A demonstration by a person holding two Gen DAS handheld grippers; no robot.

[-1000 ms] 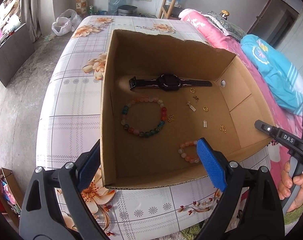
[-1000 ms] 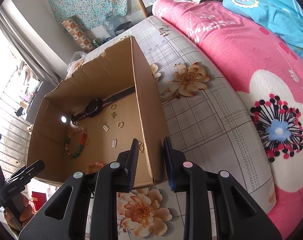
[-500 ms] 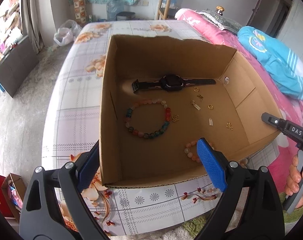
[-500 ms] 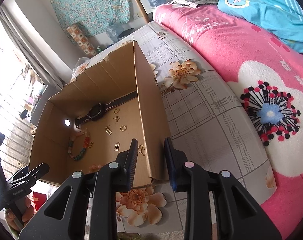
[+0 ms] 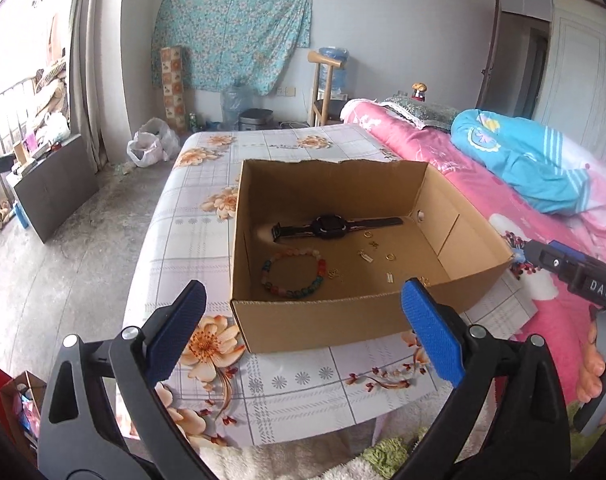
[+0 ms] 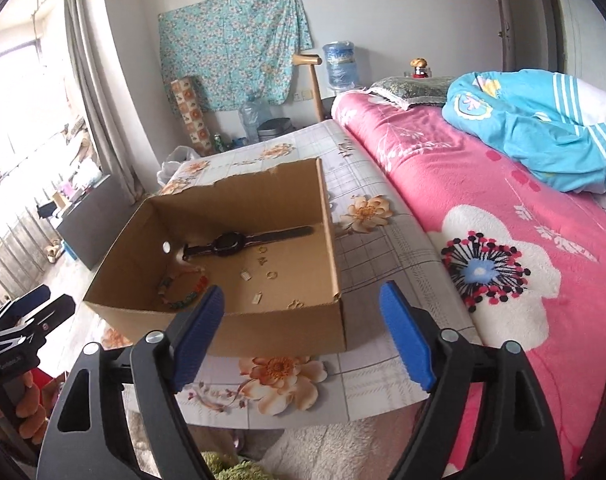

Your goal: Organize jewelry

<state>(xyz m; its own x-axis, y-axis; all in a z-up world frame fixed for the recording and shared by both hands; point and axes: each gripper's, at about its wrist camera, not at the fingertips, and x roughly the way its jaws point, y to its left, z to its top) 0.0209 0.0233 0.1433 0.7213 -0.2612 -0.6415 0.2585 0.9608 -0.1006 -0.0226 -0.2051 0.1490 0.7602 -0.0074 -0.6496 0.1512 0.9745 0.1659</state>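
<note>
Both the left tool [image 5: 303, 334] and the right tool [image 6: 302, 336] are wide open and empty, low in frame before the cardboard box [image 5: 319, 326], so I judge no piece is chosen yet; next, one must reach in for the bead bracelet [image 5: 294, 273].

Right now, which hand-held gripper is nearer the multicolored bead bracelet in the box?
Left, as far as I can judge. The left hand-held gripper hangs open outside the box's near wall, roughly facing the bracelet. The right hand-held gripper, also open, sits toward the box's right corner.
</note>
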